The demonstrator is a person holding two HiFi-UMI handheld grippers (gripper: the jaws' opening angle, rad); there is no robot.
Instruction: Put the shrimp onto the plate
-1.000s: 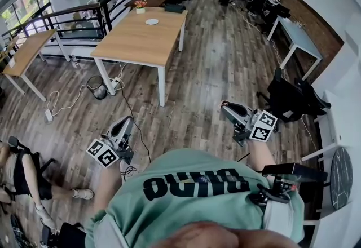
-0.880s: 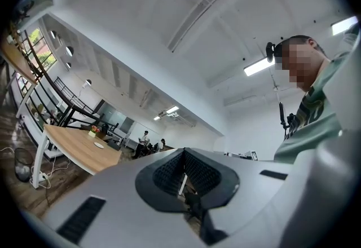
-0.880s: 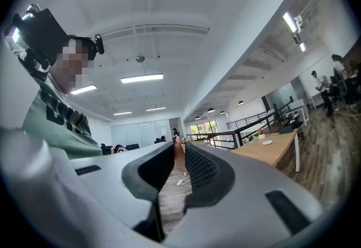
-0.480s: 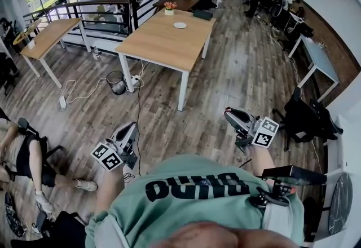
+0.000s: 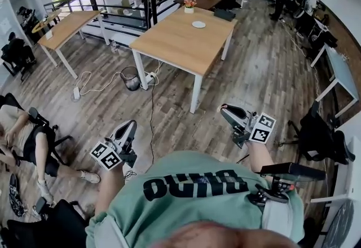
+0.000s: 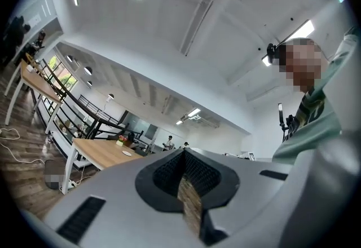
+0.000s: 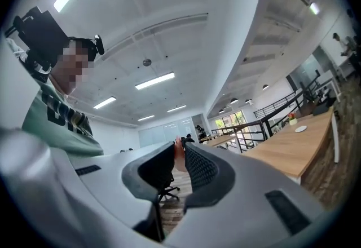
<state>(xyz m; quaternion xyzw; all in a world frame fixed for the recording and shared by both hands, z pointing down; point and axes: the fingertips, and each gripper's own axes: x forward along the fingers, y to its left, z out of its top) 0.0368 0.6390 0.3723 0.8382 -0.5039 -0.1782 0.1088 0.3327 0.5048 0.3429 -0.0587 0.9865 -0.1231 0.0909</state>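
Brings counter (image 5: 175, 44) with plate (image 5: 198, 24) from upper left toward upper centre; suggests approach, no placing yet. Pinches shrimp (image 7: 179, 156) in right claw (image 7: 179, 148); holds left claw (image 6: 184, 154) closed, empty.

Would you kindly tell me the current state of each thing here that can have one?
Left gripper: shut, nothing between its jaws.
Right gripper: shut on a small pinkish-orange shrimp.
Shrimp: pinched at the jaw tips, held in the air.
Round white plate: flat on the light wooden table, apparently bare.
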